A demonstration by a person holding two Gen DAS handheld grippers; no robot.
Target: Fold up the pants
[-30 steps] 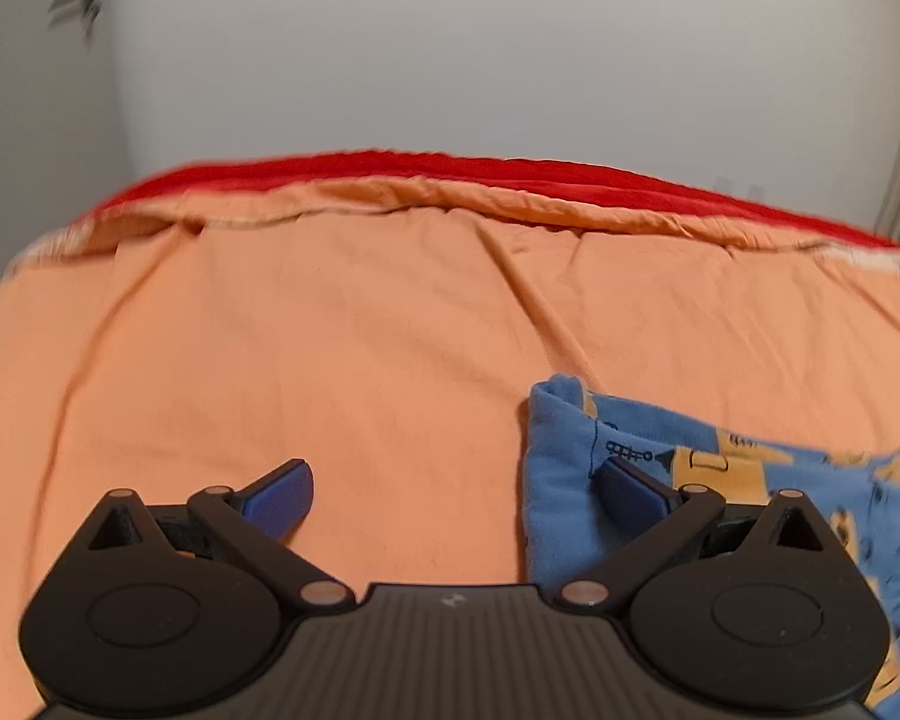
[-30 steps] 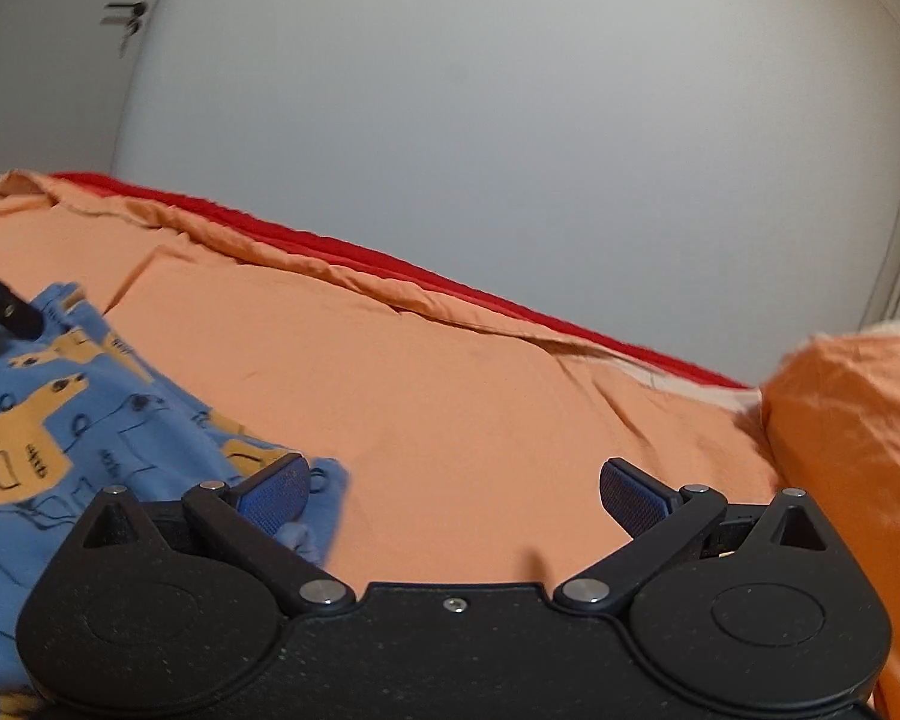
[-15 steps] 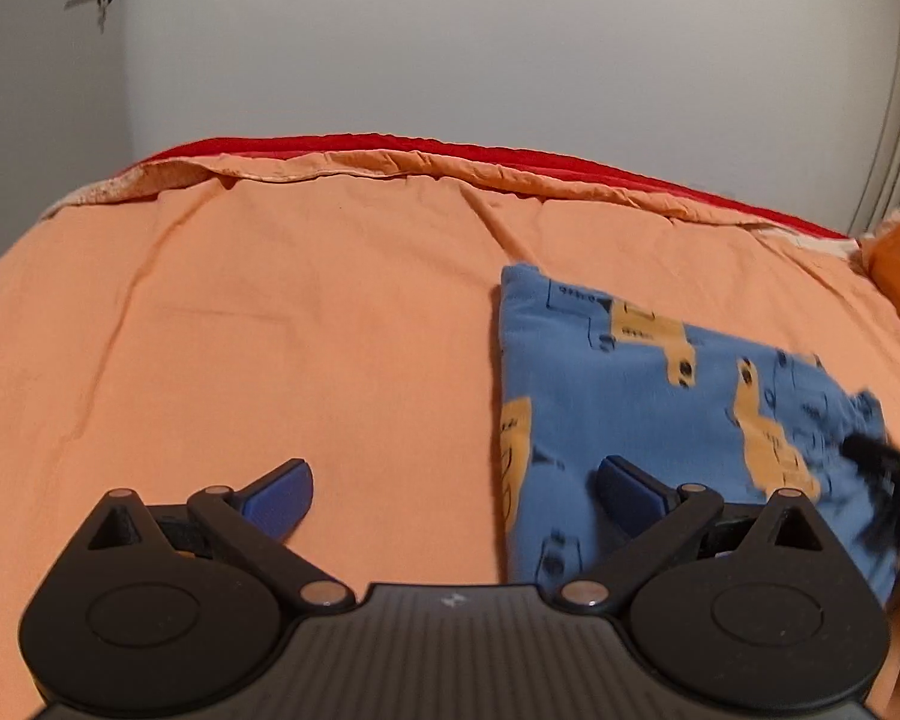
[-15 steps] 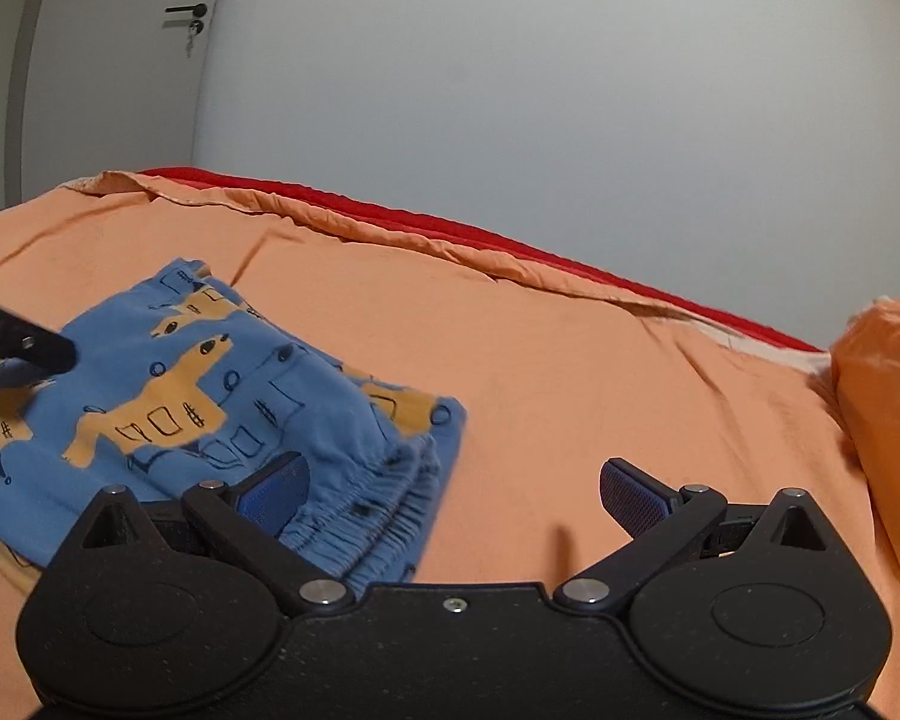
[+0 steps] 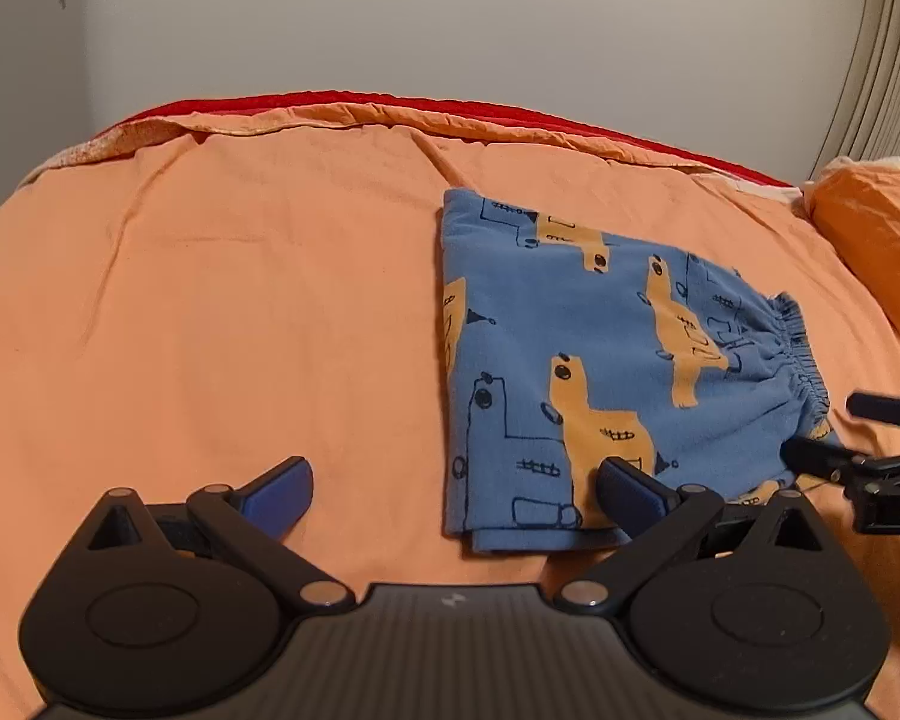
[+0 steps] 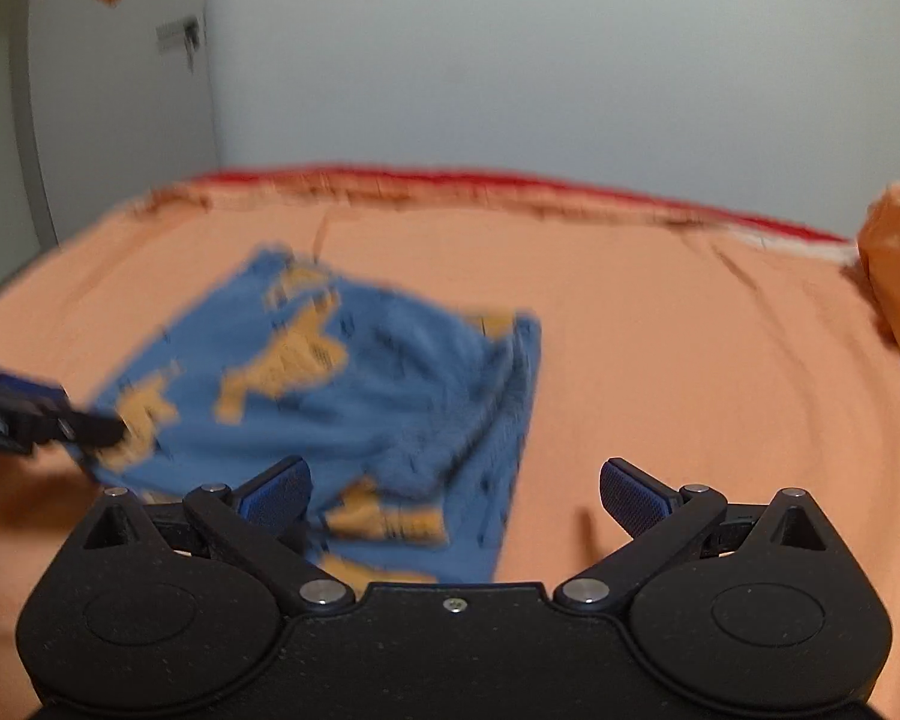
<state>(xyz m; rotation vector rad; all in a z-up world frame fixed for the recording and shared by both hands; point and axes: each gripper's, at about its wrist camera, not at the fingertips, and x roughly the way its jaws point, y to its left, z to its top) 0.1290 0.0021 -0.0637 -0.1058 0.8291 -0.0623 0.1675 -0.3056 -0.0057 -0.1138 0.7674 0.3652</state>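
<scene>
Blue pants (image 5: pixel 600 372) with an orange animal print lie folded into a flat rectangle on the orange bed sheet (image 5: pixel 240 312), elastic waistband to the right. My left gripper (image 5: pixel 456 495) is open and empty, above the sheet just in front of the pants' near left corner. My right gripper (image 6: pixel 453 495) is open and empty, in front of the pants (image 6: pixel 342 396), which are blurred in the right wrist view. The right gripper's fingers (image 5: pixel 828 462) show at the right edge of the left wrist view, beside the waistband. The left gripper's finger (image 6: pixel 78 429) shows at the left of the right wrist view.
An orange pillow (image 5: pixel 876 252) lies at the bed's right end. A red cover edge (image 5: pixel 450 111) runs along the far side against a white wall. A door (image 6: pixel 120 120) with a handle stands at the far left.
Both grippers have pulled back and up from the pants, open throughout. The pants now lie whole in view, folded on the sheet.
</scene>
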